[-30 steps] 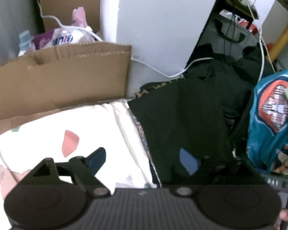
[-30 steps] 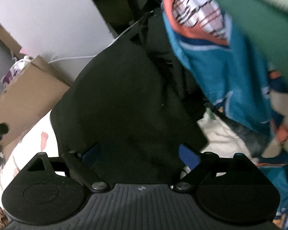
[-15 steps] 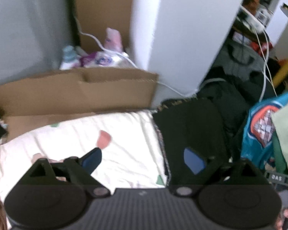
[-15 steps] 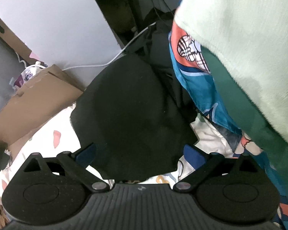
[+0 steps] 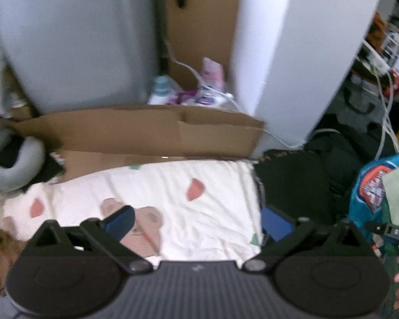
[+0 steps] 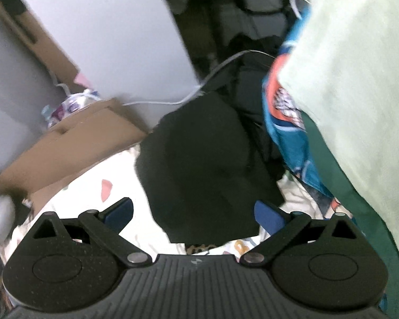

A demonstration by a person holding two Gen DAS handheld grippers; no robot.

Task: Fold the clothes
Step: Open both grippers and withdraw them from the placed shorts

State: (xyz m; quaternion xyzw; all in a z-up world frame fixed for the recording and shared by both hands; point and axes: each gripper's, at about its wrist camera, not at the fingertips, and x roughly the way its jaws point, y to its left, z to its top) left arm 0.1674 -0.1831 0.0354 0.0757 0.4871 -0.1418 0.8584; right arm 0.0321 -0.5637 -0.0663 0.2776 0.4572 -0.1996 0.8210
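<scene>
Left wrist only: grey neck pillow [image 5: 12,164]

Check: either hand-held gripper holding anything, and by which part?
Nothing held. Left hand-held gripper and right hand-held gripper are both open, empty, above the black garment.

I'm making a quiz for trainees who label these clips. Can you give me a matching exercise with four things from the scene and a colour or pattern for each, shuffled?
Things:
1. folded garment
2. bed sheet
3. cardboard flap
4. hanging jersey

Colours:
A. teal with an orange patch
B. plain brown
C. black
D. white with pink and green shapes

Pairs: 1-C, 2-D, 3-B, 4-A
</scene>
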